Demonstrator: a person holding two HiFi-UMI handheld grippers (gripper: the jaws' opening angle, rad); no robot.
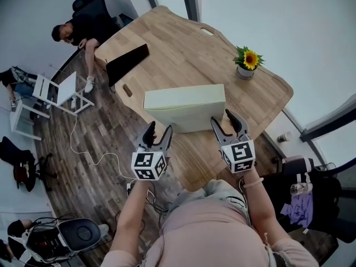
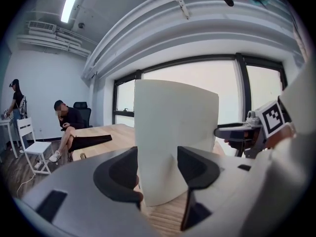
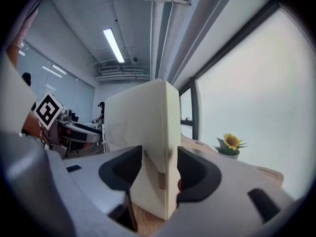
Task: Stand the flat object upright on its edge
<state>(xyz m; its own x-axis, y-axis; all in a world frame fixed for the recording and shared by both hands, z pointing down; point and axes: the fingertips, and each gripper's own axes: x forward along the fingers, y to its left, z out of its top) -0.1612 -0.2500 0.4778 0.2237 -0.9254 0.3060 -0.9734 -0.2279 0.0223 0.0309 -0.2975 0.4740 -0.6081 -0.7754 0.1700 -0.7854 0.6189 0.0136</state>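
Only the head view showed the whole cream box [image 1: 186, 107]. It stood upright on its long edge on the table [image 1: 183, 49], on the person's side of the sunflower pot [image 1: 246, 63]. The left gripper [image 1: 159, 128] sat at the end far from the pot, the right gripper [image 1: 221, 117] at the near end. Only the gripper views showed each claw held wide, pads against both faces of the box.

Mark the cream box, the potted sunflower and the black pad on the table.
cream box [image 1: 186, 115]: head view, its broad front face.
potted sunflower [image 1: 250, 59]: head view, the yellow bloom.
black pad [image 1: 128, 63]: head view, middle of its top surface.
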